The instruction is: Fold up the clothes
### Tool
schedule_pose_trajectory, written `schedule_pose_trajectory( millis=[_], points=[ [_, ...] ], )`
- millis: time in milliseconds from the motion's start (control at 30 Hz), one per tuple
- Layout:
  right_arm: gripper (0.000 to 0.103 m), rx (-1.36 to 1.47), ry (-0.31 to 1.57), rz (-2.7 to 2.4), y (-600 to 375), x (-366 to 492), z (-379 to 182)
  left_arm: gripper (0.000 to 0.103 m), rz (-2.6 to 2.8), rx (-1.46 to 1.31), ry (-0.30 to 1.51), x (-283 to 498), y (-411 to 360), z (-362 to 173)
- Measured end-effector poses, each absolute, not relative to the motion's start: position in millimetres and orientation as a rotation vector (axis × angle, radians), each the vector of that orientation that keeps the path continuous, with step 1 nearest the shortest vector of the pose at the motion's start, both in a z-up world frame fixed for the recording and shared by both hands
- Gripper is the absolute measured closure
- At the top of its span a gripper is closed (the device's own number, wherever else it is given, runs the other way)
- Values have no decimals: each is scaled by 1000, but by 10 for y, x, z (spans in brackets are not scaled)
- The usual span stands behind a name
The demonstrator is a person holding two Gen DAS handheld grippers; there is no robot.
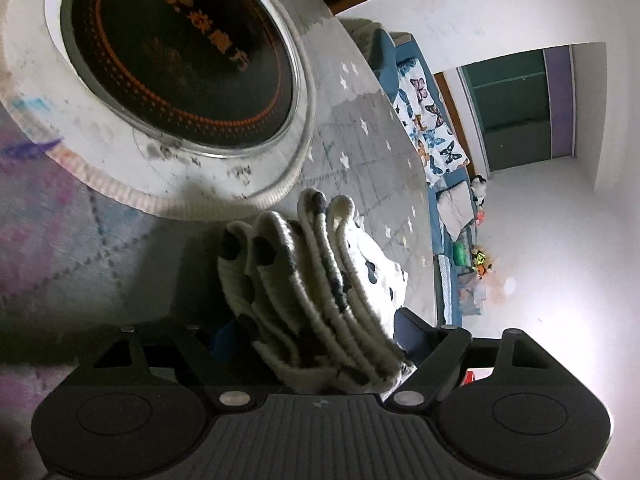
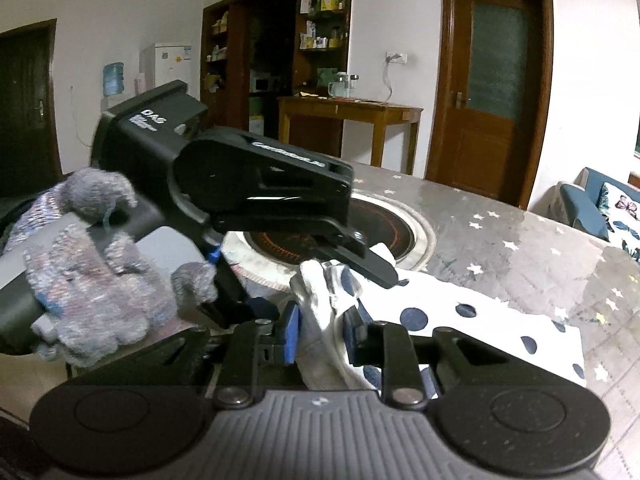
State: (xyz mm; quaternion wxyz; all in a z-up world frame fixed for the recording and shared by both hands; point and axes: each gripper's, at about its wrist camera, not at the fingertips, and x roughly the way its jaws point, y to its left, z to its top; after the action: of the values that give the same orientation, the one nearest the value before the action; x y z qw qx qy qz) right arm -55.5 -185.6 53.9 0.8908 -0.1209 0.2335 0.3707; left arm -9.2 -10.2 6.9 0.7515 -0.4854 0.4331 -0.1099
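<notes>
In the left wrist view we see the left hand-held gripper [image 1: 320,344] clamped on a thick bunch of folded layers of the white polka-dot garment [image 1: 320,280], the ribbed folds fanning forward out of the narrow gap between its fingers. The right wrist view shows what that view cannot: the left hand-held gripper from outside, a black body tilted down toward the cloth, its grip wrapped by a gloved left hand [image 2: 92,280] in grey knit, fingers curled around the handle. There we also see the right hand-held gripper [image 2: 320,336] with its blue pads [image 2: 291,336] closed narrowly on a gathered ridge of the same garment, just beside the spot where the left one bites. From the two grips the garment spreads to the right, lying flat on the tabletop [image 2: 520,232], which wears a grey star-printed cover. Just beyond the cloth, set into the middle of the tabletop, is a round dark cooktop [image 1: 180,52] with an orange ring and a pale rim; the left view looks almost straight down on it, while the right view sees it partly hidden behind the left hand-held gripper. Past the tabletop's far edge the left view shows a blue sofa [image 1: 436,152] with butterfly cushions, and the right view a wooden door [image 2: 488,92] and a wooden side table [image 2: 352,108].
</notes>
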Motion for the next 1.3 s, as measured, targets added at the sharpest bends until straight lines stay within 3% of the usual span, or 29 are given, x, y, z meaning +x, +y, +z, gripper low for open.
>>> schedule_pose_trajectory(
  millis=[67, 133, 167, 633, 800, 1300],
  points=[
    [81, -250, 488, 779, -1865, -560, 513, 37, -248, -1065, 944, -71, -94, 52],
    [81, -249, 492, 788, -1871, -573, 494, 56, -245, -1056, 945, -54, -88, 42],
    [81, -250, 493, 792, -1871, -579, 485, 58, -240, -1055, 952, -48, -82, 28],
    [75, -346, 492, 872, -1827, -694, 473, 55, -241, -1014, 966, -24, -93, 1],
    [75, -270, 519, 901, -1939, -637, 520, 70, -232, -989, 968, -21, -81, -16],
    [75, -124, 663, 531, -2630, 428, 405, 72, -237, -967, 958, 2, -103, -56]
  ],
)
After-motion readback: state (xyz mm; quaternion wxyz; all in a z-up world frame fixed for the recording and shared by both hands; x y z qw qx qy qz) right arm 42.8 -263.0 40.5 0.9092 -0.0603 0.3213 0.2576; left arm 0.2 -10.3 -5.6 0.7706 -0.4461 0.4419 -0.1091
